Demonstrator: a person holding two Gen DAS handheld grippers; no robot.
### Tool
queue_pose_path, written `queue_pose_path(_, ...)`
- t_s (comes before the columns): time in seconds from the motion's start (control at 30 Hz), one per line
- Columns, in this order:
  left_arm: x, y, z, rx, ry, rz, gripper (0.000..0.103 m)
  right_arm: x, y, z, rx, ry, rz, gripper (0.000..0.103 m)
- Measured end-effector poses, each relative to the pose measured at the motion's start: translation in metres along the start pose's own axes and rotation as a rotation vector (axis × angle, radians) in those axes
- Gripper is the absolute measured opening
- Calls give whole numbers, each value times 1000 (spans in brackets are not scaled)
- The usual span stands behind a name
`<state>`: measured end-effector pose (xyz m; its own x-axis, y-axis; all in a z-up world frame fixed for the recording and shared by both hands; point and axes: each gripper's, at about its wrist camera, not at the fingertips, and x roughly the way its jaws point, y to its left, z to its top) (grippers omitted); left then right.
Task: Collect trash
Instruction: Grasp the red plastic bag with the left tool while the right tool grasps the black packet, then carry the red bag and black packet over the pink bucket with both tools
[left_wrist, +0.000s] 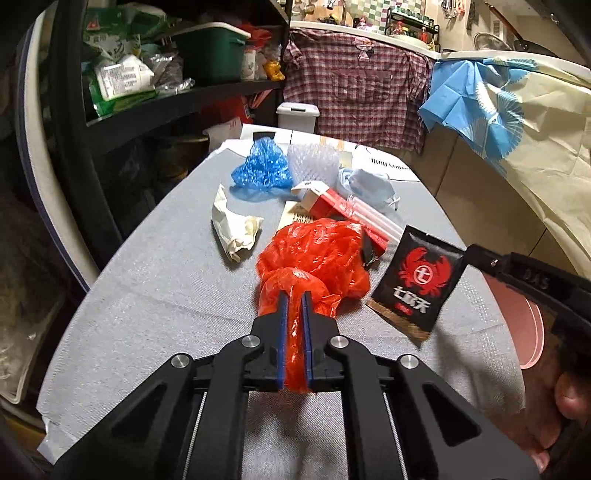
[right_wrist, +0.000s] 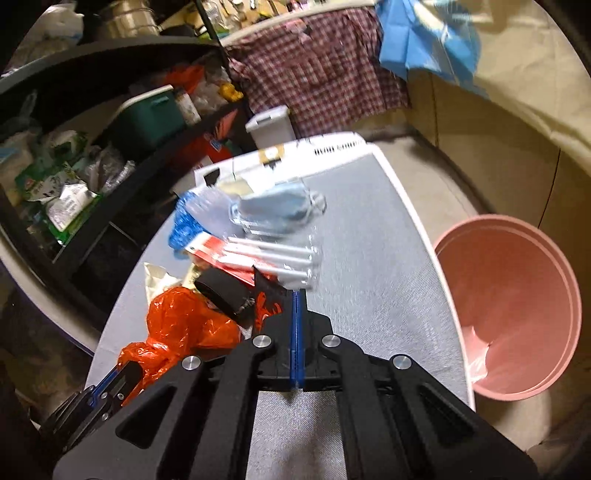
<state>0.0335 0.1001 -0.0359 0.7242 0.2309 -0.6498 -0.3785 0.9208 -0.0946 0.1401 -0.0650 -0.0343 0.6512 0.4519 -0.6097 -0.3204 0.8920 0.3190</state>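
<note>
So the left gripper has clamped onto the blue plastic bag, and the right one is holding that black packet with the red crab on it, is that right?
Not quite. The left gripper is clamped on the orange plastic bag, as the left wrist view shows; the blue plastic bag lies untouched farther back on the table. The rest holds: the right gripper pinches the black packet with the red crab.

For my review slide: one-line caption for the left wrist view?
Left gripper clamps a red plastic bag on the table while the right gripper lifts a black crab-print sachet.
</note>
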Motion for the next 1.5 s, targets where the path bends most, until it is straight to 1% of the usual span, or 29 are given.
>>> queue_pose_path(0.23, -21, -1, 5, 6, -29, 0, 6, -38, 3, 6, -56, -57, -6, 0)
queue_pose_path(0.4, -38, -8, 10, 19, -57, -14, 6, -65, -3, 17, -101, -80, -33, 0)
queue_pose_path(0.53, -47, -18, 11, 37, -51, -41, 6, -87, -14, 29, -93, -91, -47, 0)
queue_pose_path(0.63, -53, -31, 15, 67, -39, -69, 5, -102, -19, 37, -117, -101, -57, 0)
queue_pose_path(0.77, -63, -51, 25, 97, -30, -127, 5, -119, -32, 49, -140, -122, -80, 0)
queue_pose_path(1.0, -75, -92, 48, 161, -31, -234, 5, -141, -66, 72, -130, -170, -123, 0)
queue_pose_path(1.07, -74, -106, 57, 182, -21, -275, 5, -145, -78, 78, -131, -183, -143, 0)
queue_pose_path(1.23, -68, -140, 71, 239, -17, -346, 5, -151, -102, 90, -139, -197, -193, 0)
queue_pose_path(1.27, -65, -148, 75, 248, -14, -367, 5, -151, -109, 92, -149, -206, -216, 0)
queue_pose_path(1.33, -61, -159, 78, 266, -20, -387, 5, -152, -119, 94, -147, -215, -242, 0)
queue_pose_path(1.43, -50, -177, 78, 288, -30, -412, 5, -144, -140, 90, -105, -222, -270, 0)
queue_pose_path(1.5, -40, -187, 76, 297, -24, -436, 5, -139, -150, 85, -82, -215, -273, 0)
